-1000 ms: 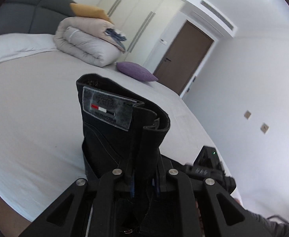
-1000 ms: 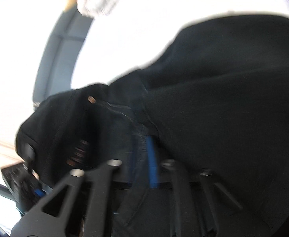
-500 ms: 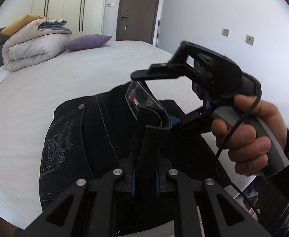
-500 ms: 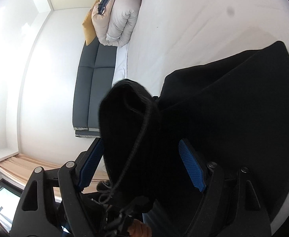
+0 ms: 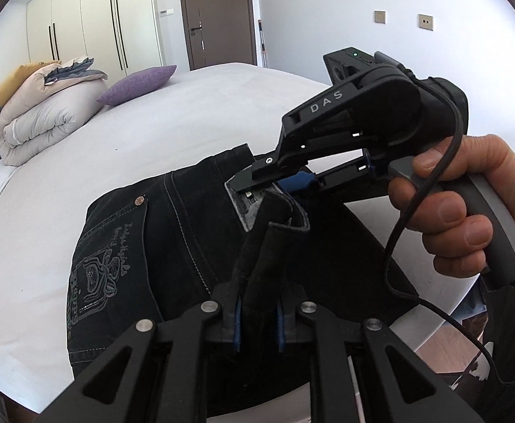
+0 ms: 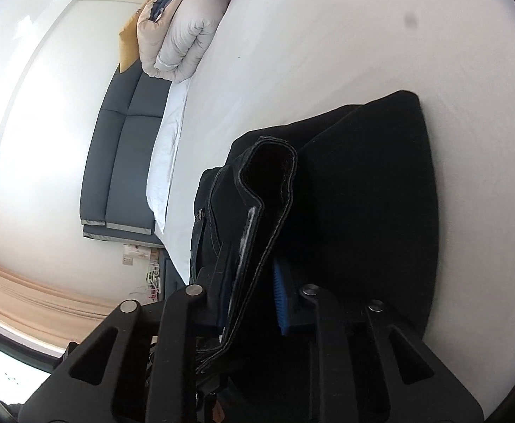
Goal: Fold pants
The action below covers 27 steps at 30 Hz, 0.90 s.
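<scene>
Black denim pants [image 5: 144,246] lie folded on the white bed [image 5: 187,123], back pocket embroidery facing up. My left gripper [image 5: 257,320] is shut on the waistband near the bed's front edge. My right gripper [image 5: 268,185], held in a hand, reaches in from the right and pinches the same waistband by its grey label. In the right wrist view the right gripper [image 6: 252,299] is shut on the folded waistband [image 6: 268,183], with the rest of the pants [image 6: 370,194] lying on the bed behind.
A rolled beige duvet [image 5: 42,112] with a yellow pillow and a purple cushion [image 5: 137,83] lie at the head of the bed. A grey headboard [image 6: 123,148], wardrobes and a brown door [image 5: 217,14] stand beyond. The bed's edge runs by my right hand.
The pants came down from held-up to lying on the bed. My right gripper opened half a second ago and has now closed on the waistband again, nearer the label.
</scene>
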Motion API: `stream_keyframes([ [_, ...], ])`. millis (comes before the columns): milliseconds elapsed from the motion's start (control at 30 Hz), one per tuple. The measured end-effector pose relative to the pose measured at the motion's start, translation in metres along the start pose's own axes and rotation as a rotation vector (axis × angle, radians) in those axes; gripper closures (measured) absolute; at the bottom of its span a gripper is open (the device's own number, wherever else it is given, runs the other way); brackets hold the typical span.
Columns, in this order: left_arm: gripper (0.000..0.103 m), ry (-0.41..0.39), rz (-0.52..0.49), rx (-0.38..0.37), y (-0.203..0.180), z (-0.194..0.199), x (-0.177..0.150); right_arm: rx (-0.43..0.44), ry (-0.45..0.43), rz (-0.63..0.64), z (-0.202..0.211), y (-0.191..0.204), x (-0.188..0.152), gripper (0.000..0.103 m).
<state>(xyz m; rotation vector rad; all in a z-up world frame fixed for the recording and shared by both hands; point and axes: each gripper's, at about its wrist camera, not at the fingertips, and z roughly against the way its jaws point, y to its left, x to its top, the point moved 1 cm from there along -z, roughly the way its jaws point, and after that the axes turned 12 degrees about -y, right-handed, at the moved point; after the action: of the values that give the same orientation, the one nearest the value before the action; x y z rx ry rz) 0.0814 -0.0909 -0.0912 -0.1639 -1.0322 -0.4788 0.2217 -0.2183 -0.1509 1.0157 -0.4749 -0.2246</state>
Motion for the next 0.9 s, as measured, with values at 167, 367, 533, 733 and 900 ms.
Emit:
stream_keyframes([
  [167,0.089,-0.004,-0.052,-0.025,-0.017,0.000,0.004,-0.047,-0.047,0.069,0.031,-0.004,-0.003,0.089],
  [367,0.089,0.001,-0.096,-0.063,-0.032,-0.004,0.005,-0.073,-0.107,0.098,0.057,-0.003,-0.003,0.090],
  [533,0.089,0.012,-0.138,-0.084,-0.047,-0.002,-0.004,-0.075,-0.126,0.066,0.077,-0.023,-0.009,0.090],
  [733,0.087,0.015,-0.153,-0.095,-0.059,0.002,-0.013,-0.081,-0.135,0.053,0.086,-0.034,-0.013,0.090],
  [900,0.081,0.018,-0.163,-0.090,-0.067,-0.003,-0.017,-0.087,-0.131,0.029,0.074,-0.044,-0.006,0.090],
])
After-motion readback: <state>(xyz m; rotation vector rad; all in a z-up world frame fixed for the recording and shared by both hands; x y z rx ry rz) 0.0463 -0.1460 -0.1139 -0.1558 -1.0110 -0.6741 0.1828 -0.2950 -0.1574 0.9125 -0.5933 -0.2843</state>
